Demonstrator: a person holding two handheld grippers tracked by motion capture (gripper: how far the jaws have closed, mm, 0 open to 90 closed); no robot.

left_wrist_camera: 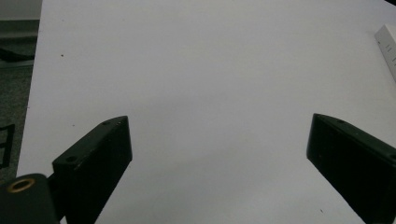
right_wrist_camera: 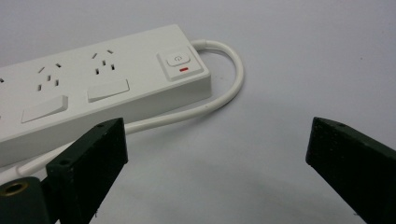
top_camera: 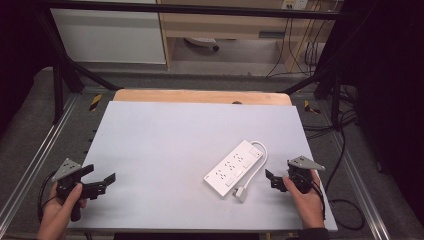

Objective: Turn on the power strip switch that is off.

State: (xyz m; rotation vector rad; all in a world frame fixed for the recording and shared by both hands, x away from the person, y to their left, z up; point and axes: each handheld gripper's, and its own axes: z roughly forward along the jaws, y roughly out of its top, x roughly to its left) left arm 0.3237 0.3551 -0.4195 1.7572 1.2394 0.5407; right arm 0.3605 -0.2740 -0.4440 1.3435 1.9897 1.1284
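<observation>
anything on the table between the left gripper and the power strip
Nothing: the high view shows bare white tabletop between the left gripper and the power strip.

We note a pale grey-white sheet on the desk (top_camera: 165, 145), plain and unpatterned; a strip of light wood shows along its far edge. The power strip (top_camera: 234, 167) is white, with a white cord (right_wrist_camera: 224, 95) and white plug (top_camera: 241, 193). Its switch (right_wrist_camera: 181, 63) is white with a small red bar. The left hand-held gripper (top_camera: 98, 183) is black with a grey top plate; the right hand-held gripper (top_camera: 276, 180) is the same. We see a brass-coloured ring on a black part at the lower left of both gripper views. The floor (top_camera: 30, 125) is dark grey.
</observation>
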